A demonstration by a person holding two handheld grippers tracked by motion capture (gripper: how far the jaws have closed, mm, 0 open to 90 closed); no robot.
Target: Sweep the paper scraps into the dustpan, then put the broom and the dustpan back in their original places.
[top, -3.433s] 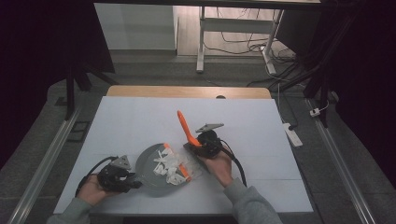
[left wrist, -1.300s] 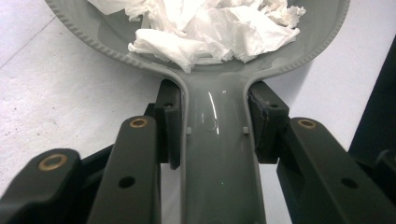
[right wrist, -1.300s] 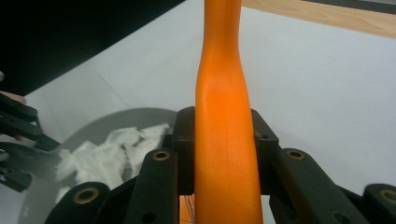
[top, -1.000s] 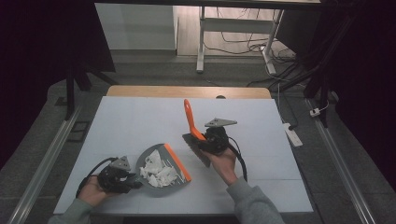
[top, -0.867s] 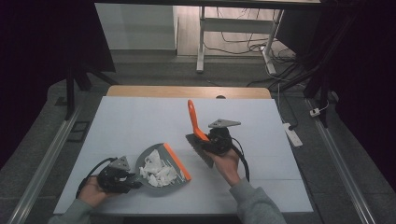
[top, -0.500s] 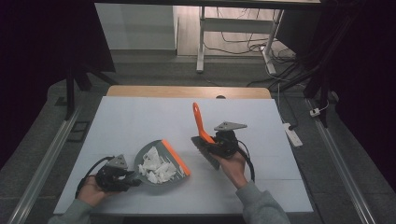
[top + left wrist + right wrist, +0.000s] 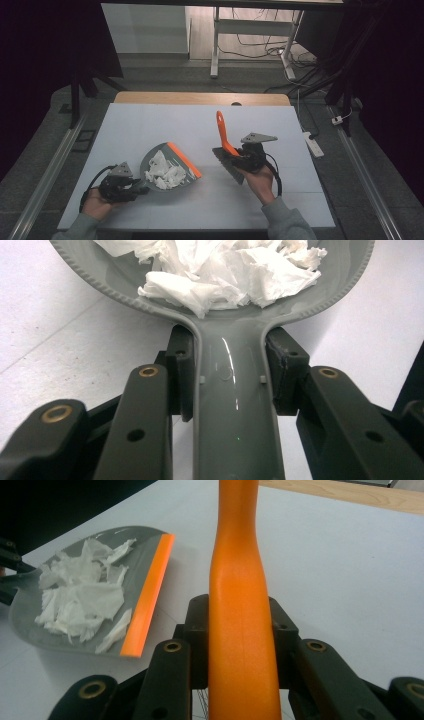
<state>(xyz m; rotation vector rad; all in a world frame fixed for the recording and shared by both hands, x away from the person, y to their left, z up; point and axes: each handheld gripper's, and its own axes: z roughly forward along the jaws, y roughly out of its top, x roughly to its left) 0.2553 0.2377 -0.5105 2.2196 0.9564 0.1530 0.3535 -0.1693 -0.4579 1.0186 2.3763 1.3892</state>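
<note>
My left gripper (image 7: 131, 186) has its fingers (image 7: 181, 371) clamped on the grey dustpan (image 7: 167, 167) handle, one pad each side of the neck, so the pan can't twist. The pan lies flat on the white tabletop (image 7: 150, 125), orange lip (image 7: 184, 159) facing toward my right side, likely so scraps can be pushed in over that edge. Crumpled white tissue scraps (image 7: 164, 171) sit heaped inside the pan, toward the handle end, clear of the lip.

My right gripper (image 7: 239, 156) has its fingers (image 7: 199, 630) closed around the orange brush handle (image 7: 223, 131), with the handle pointing up and away and the dark bristle head (image 7: 229, 164) low near the tabletop. The brush is apart from the pan, to its right. I see no loose scraps on the tabletop, so sweeping looks about finished.
</note>
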